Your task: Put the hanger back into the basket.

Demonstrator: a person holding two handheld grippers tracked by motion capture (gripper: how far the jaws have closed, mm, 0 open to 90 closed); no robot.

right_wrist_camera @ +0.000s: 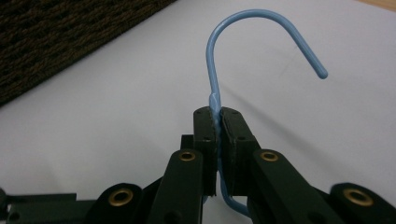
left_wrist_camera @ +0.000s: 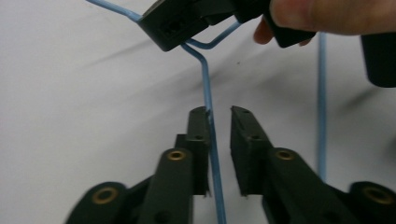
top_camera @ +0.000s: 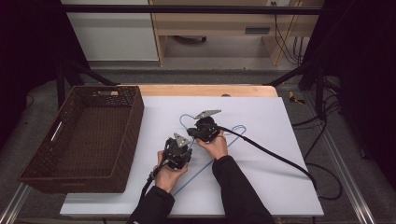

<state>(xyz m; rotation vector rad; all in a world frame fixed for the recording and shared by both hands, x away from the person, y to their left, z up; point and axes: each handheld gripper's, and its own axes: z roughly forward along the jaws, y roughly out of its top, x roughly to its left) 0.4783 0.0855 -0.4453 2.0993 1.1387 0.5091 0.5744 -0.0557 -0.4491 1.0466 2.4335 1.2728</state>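
Note:
A blue wire hanger lies on the white board, its hook pointing toward the basket. In the right gripper view my right gripper is shut on the hanger's twisted neck, just below the hook. It sits in the middle of the board. My left gripper sits just in front of it. In the left gripper view its jaws stand slightly apart around one hanger arm. The wire rests against the left pad and is clear of the other. The right gripper shows beyond.
A dark brown woven basket stands at the board's left edge, close to both hands. A black cable trails from the right gripper across the board to the right. Wooden table edge lies behind the board.

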